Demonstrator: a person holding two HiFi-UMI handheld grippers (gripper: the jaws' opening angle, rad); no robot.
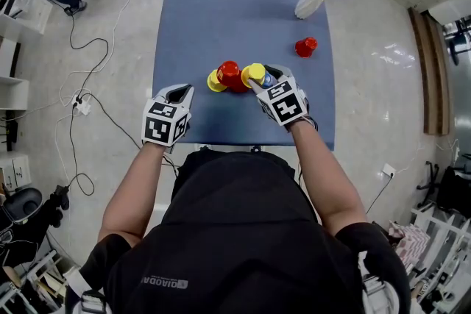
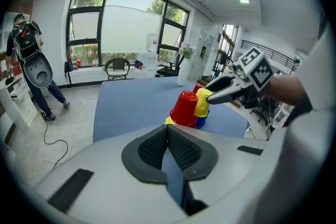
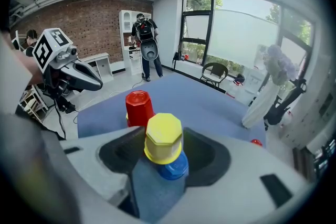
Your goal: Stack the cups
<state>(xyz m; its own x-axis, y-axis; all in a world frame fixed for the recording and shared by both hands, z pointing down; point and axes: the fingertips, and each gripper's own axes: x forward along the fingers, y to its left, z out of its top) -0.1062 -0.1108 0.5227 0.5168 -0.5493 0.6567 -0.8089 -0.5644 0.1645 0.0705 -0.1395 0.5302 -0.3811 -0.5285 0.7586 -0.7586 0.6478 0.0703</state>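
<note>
Right gripper view: right gripper has its jaws spread wide round a yellow cup. The pads look pressed on its sides and no gap shows, so I read it as gripping. The cup is mouth down, capping a blue cup, also mouth down. That is probably so they nest, with the grip kept on to seat it straight.

A red cup stands just behind on a second yellow cup, both inverted. That makes two short stacks side by side near the front of the table. In the left gripper view they look to be touching, not sure.

Left gripper is fully closed with nothing between the jaws. It sits at the near table edge, apart from the cups, likely just parked out of the way.

A spare red cup sits alone well to the right, nearer the vase. Likely it is the next one to fetch, so the task is partly done.

View differences:
- Head view gives the layout and the spare cup's spot, but the blue cup is nearly hidden under the yellow one.
- Right gripper view shows the blue cup clearly, but the spare cup is only a sliver at the table's far side.
- Left gripper view shows the right gripper side-on, with its fingers at the top of the yellow cup.
</note>
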